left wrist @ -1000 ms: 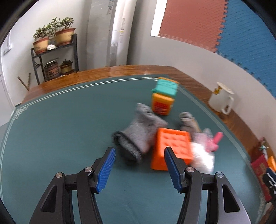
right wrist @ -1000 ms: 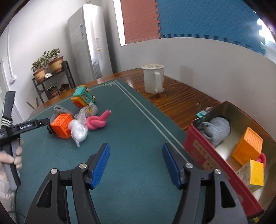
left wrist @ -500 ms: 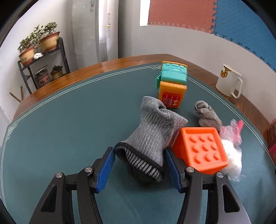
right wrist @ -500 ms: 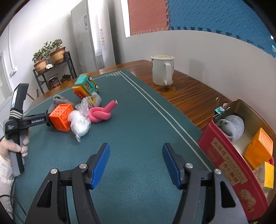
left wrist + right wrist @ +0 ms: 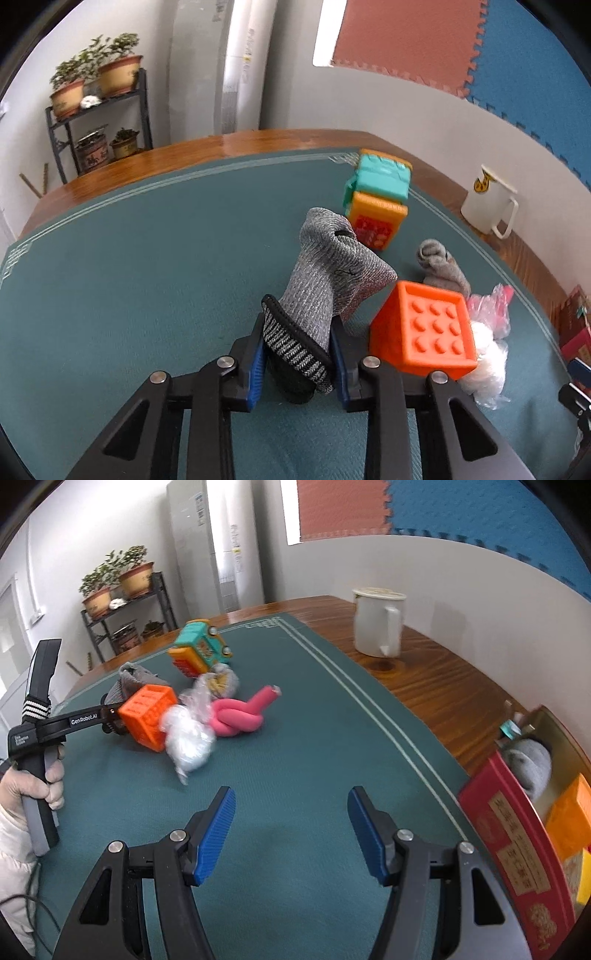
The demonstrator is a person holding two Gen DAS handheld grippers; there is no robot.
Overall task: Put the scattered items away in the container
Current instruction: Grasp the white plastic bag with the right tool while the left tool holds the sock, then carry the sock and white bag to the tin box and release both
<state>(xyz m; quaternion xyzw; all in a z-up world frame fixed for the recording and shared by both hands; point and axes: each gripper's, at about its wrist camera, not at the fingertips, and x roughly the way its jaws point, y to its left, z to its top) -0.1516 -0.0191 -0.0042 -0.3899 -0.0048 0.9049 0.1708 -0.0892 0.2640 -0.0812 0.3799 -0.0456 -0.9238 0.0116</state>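
The green mat covered most of the wooden table and served as the landmark for everything else. At the mat's right edge sat the red container, open-topped, with a rolled grey sock and an orange block already inside. Off the mat's far right side, on bare wood, stood a white mug.

Toward the mat's far left lay the scattered pile. The teal-and-orange toy bus was farthest back. In front of it, the grey sock rose from the mat, its striped cuff pinched between the blue pads of the left gripper, which was clamped tight on it. Just beside the sock, to its right, sat the orange studded cube, touching a crumpled clear plastic bag. A small balled grey sock lay behind the cube. The pink knotted rope rested against the bag on the side nearer the mat's middle.

The right gripper hung over the mat's near middle, its fingers spread wide with nothing between them, well apart from both pile and container.
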